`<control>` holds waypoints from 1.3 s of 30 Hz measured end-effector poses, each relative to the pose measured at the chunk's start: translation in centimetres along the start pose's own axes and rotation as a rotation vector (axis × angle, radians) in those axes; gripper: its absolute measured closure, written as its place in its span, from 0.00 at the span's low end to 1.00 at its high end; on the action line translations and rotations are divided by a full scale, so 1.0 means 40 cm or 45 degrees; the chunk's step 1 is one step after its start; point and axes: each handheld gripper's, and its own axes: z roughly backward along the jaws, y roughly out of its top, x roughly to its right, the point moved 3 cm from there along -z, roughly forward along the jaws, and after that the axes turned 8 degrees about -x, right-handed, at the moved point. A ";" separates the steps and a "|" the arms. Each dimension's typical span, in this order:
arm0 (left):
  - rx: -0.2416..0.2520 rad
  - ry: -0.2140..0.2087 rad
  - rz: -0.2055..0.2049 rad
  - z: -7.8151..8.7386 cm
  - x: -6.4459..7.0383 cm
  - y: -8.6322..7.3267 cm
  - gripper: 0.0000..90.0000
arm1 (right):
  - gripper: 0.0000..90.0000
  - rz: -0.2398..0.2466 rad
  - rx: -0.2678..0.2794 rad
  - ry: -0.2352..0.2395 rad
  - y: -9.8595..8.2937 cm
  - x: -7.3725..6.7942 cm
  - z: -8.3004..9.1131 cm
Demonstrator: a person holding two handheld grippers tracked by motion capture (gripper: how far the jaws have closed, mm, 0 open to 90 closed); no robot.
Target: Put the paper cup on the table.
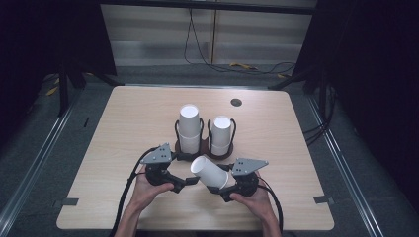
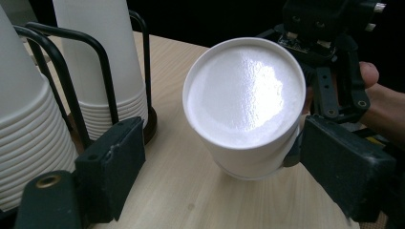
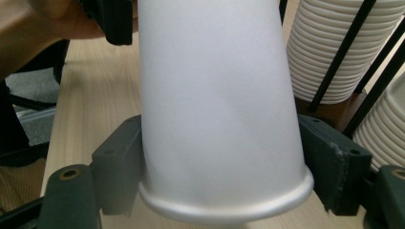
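Paper cup lies tilted between the 2 grippers, low over the near middle of the table, its closed base pointing toward the left gripper and its rim end held by the right gripper.

In the right gripper view the jaws press on both sides of the cup's wall just above the rolled rim, so that claw is clamped on the cup. The left claw stands apart: in the left gripper view its 2 jaws flank the cup's base without clearly touching it.

I judge this a hand-over or two-handed grasp, with the left jaws about to close on the base end; that calls for a light squeeze, since thin walls crush easily.

From above, 2 stacks of cups stand upside down in a black wire holder just behind the held cup. The left gripper view adds the glossy base and the ribbed rims of the stacks.
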 end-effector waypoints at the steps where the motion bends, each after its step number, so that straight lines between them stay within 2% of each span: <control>1: 0.001 -0.004 0.000 0.000 0.000 0.001 0.17 | 0.26 0.001 -0.010 0.005 0.001 0.000 0.000; 14: -0.017 0.000 -0.012 0.002 -0.002 0.000 0.18 | 0.26 0.041 -0.101 0.029 0.016 0.001 -0.007; 20: -0.012 -0.022 -0.026 -0.001 -0.004 0.003 0.17 | 0.26 0.044 -0.134 0.054 0.023 0.002 -0.006; 24: -0.024 -0.043 -0.038 -0.001 -0.003 0.004 0.17 | 0.27 0.064 -0.168 0.046 0.027 0.005 -0.007; 32: -0.060 -0.046 -0.058 -0.006 -0.003 0.000 0.17 | 0.27 0.096 -0.241 0.031 0.036 0.005 -0.015; 35: -0.080 -0.031 -0.057 -0.006 -0.005 -0.001 0.17 | 0.27 0.112 -0.262 0.031 0.039 0.005 -0.018; 39: -0.092 -0.035 -0.062 -0.007 -0.005 -0.002 0.17 | 0.27 0.112 -0.279 0.034 0.039 0.007 -0.018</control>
